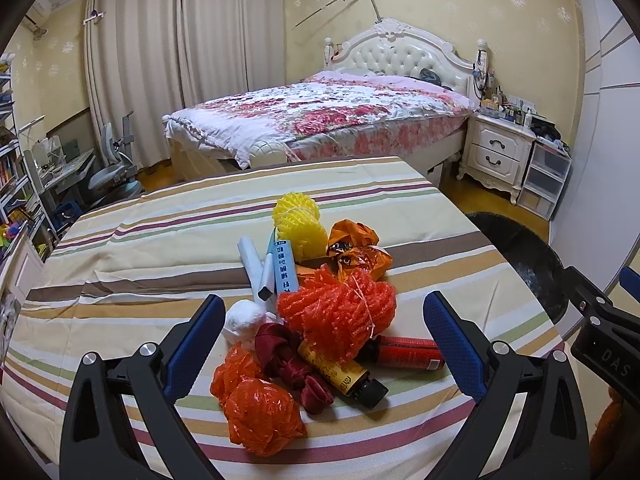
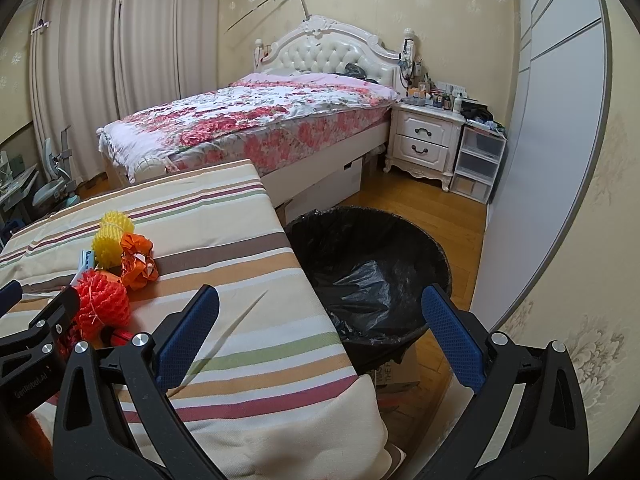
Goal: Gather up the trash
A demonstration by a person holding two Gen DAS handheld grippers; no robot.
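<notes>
Trash (image 1: 320,312) crinkled plastic, foam net | bin (image 2: 368,264) round, black-lined

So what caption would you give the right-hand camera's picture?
Right gripper, jaws open and empty, hovers between the striped table and the black-lined trash bin.

Trash pile (image 1: 316,316) on bench (image 1: 160,248); bin (image 2: 368,272) on floor right of bench; bed (image 2: 256,124) behind.

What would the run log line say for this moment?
left gripper: open, over trash pile | right gripper: open, empty | black-lined round trash bin: beside striped table | nothing collected yet
</notes>
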